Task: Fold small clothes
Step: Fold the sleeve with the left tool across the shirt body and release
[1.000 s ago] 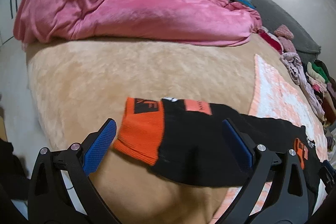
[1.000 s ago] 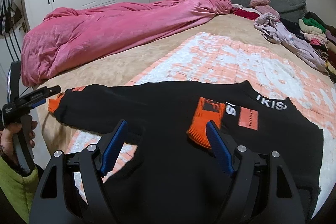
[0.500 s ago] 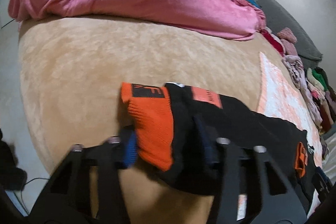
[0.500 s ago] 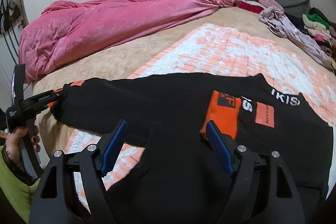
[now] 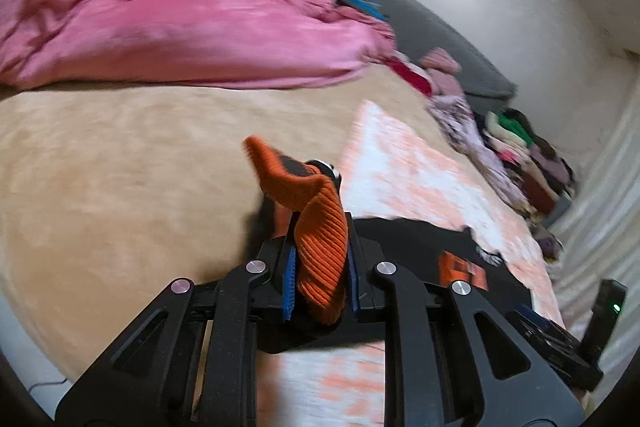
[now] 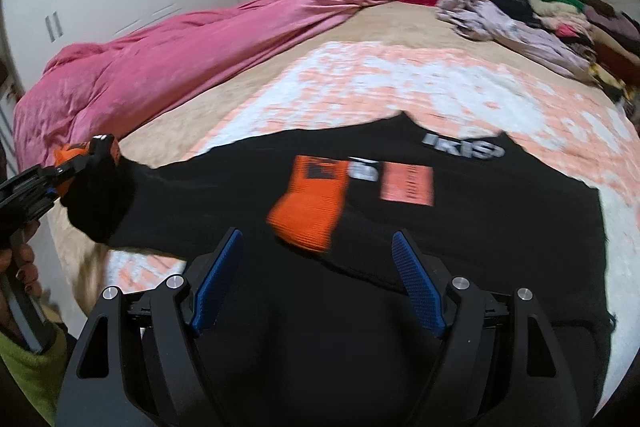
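The left gripper (image 5: 320, 267), jaws closing on the orange cuff (image 5: 320, 247), lifts a sleeve of the black sweater (image 6: 440, 247) for folding. The right gripper (image 6: 318, 279) hovers above it, jaws open and empty.

Left wrist view: motion blur smears the duvet (image 5: 160, 23) and clothes pile (image 5: 520, 147), lower frame edge cuts the gripper body. Right wrist view: sweater (image 6: 400, 227) hem hidden behind the right gripper (image 6: 318, 279); chest lettering (image 6: 464, 149) blurred, unreadable; hand (image 6: 18, 263) cropped at left edge.
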The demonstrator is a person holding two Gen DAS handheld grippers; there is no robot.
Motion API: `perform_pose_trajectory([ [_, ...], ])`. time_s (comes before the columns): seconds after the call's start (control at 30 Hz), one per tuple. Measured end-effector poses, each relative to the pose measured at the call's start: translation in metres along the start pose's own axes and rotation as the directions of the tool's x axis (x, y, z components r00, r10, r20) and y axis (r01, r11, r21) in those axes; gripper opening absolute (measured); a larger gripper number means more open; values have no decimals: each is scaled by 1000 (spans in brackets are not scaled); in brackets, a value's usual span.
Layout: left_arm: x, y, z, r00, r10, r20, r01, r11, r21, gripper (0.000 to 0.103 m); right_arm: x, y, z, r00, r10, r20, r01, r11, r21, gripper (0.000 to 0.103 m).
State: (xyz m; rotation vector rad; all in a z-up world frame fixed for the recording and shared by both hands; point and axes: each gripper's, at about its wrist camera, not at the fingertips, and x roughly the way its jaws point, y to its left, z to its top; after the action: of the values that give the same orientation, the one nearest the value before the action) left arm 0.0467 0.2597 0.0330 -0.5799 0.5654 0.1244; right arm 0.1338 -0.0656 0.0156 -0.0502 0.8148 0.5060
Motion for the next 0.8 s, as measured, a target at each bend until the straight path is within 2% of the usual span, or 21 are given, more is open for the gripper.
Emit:
perform_pose_trajectory([
  [0.17, 8, -49, -17, 992, -115, -51, 119, 990, 77, 11, -16, -37, -10, 999, -49, 1, 49, 997, 54, 76],
  [0.3, 19, -90, -39, 974, -189, -122, 207, 967, 152, 11, -28, -65, -18, 996, -93, -5, 93, 991, 95, 76],
  [0.5, 44, -120, -72, 951, -211, -228, 261, 940, 221, 11, -37, -96, -32, 988, -148, -30, 151, 978, 146, 76],
  [0.57, 49, -123, -77, 945, -212, -247, 270, 935, 231, 15, -39, -103, -35, 987, -159, -30, 162, 974, 159, 76],
  [0.63, 52, -130, -84, 942, -213, -259, 278, 927, 251, 27, -40, -107, -37, 986, -166, -29, 169, 971, 170, 76],
  [0.67, 52, -133, -86, 939, -219, -266, 289, 922, 260, 28, -39, -108, -37, 985, -167, -30, 170, 970, 173, 76],
  [0.8, 50, -144, -89, 910, -280, -306, 365, 892, 268, 41, -37, -107, -38, 987, -161, -27, 163, 970, 179, 76],
])
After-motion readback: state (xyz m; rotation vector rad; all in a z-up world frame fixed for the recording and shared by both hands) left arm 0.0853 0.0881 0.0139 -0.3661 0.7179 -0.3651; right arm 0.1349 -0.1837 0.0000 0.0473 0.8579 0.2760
